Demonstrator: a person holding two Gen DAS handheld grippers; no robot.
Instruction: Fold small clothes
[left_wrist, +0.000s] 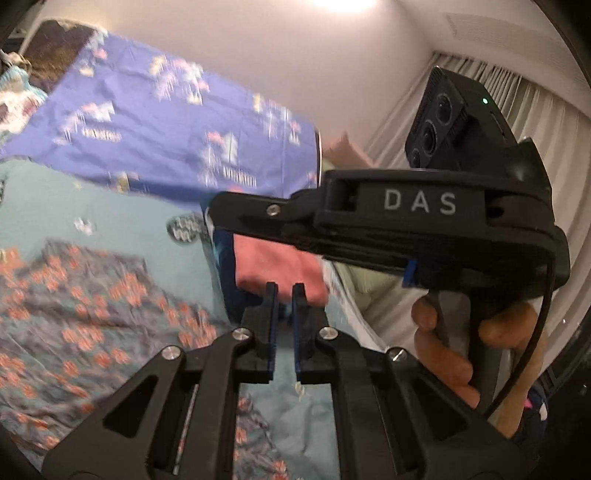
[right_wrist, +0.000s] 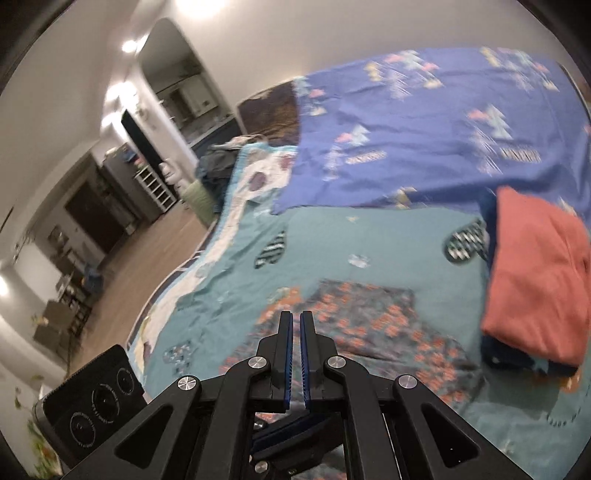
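A small grey garment with orange flowers (right_wrist: 373, 328) lies spread flat on the teal bedspread (right_wrist: 369, 236); it also shows in the left wrist view (left_wrist: 85, 310). My left gripper (left_wrist: 285, 291) hovers above the bed, its jaws nearly together with a narrow gap and nothing between them. My right gripper (right_wrist: 296, 317) hovers over the near edge of the floral garment, its jaws also nearly closed and empty. The right gripper's body (left_wrist: 424, 218) crosses the left wrist view. A folded coral garment (right_wrist: 539, 273) lies on a dark blue one at the right; it also shows in the left wrist view (left_wrist: 277, 266).
A purple patterned sheet (right_wrist: 424, 129) covers the far part of the bed. A pile of dark clothes (right_wrist: 218, 162) sits at the bed's far left corner. The left side of the bed drops to a wooden floor (right_wrist: 147, 266). Curtains (left_wrist: 535, 110) hang to the right.
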